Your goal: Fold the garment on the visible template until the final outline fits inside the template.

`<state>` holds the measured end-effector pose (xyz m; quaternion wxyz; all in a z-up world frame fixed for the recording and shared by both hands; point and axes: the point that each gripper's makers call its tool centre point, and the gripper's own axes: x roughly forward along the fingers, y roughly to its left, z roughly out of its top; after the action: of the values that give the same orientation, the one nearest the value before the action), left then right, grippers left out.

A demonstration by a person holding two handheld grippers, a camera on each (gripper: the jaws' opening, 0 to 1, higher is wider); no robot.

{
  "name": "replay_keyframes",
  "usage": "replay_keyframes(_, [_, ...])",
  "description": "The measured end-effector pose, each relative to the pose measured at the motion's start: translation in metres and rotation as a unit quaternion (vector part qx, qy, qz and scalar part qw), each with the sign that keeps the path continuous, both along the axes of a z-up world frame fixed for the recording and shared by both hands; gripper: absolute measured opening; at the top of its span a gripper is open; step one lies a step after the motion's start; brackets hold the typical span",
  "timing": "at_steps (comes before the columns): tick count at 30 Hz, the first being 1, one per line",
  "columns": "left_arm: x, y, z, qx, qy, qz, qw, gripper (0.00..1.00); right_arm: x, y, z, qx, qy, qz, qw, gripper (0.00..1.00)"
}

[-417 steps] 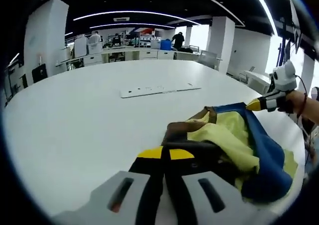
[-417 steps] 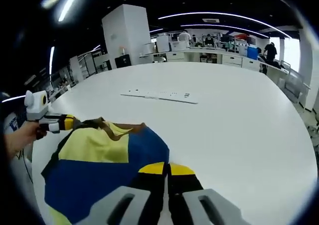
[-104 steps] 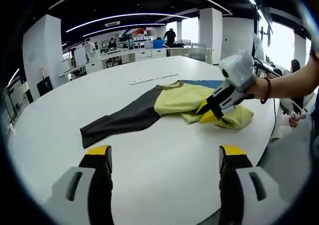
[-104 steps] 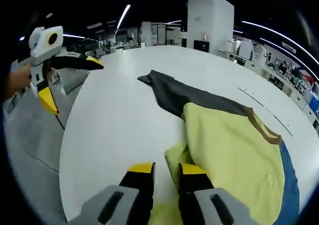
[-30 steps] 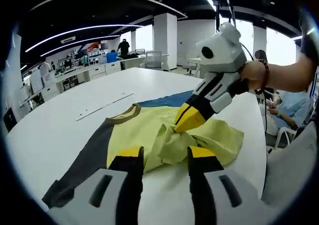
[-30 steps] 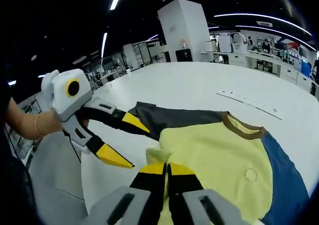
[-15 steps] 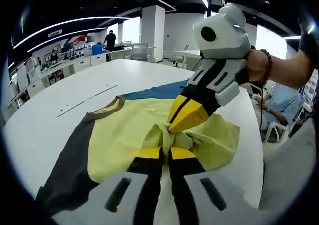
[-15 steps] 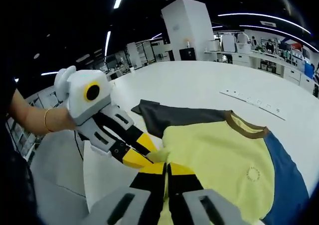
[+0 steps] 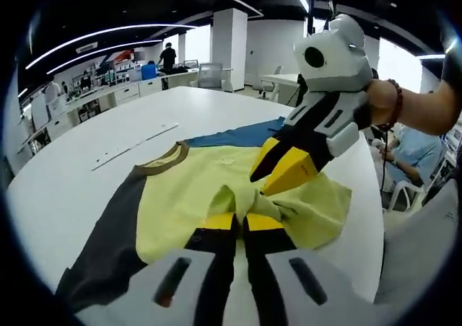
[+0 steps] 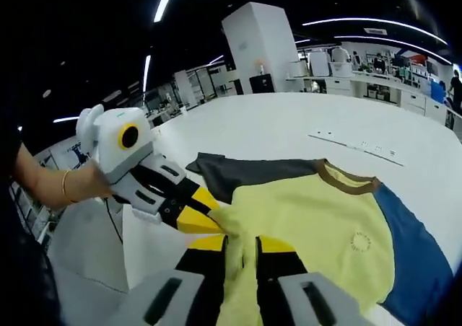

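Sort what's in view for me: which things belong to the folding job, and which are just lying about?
Job:
- shirt, yellow body, grey and blue sleeves, spread on the table
- left tongs, shut on a bunched yellow fold
- right tongs, slightly parted over the yellow cloth

Lying about:
- flat white strip on the white table beyond the collar
- desks, chairs and people in the background

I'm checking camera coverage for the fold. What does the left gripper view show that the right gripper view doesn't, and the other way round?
Left gripper view alone: the left gripper, jaws shut on a bunched edge of the garment, a seated person in light blue beyond the table, and a red-beaded wrist behind the right gripper.

Right gripper view alone: the small round emblem on the yellow panel, and the right gripper's jaws slightly parted.

Both: the yellow, grey and blue garment with brown collar, the white table and the flat white strip.
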<state>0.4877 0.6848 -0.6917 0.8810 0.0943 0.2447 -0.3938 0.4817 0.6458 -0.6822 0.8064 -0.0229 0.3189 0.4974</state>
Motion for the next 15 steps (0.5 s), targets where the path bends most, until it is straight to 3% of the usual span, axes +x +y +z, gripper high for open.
replay_keyframes(8, [0.000,-0.002,0.003,0.010,-0.008,0.003,0.9999,0.01,-0.024,-0.056,-0.013,-0.041,0.010,-0.040,0.9983,0.31])
replay_keyframes(15, [0.000,0.000,0.002,0.011,-0.003,0.013,0.9999,0.01,-0.056,-0.092,-0.034,-0.060,0.040,-0.072,0.9948,0.35])
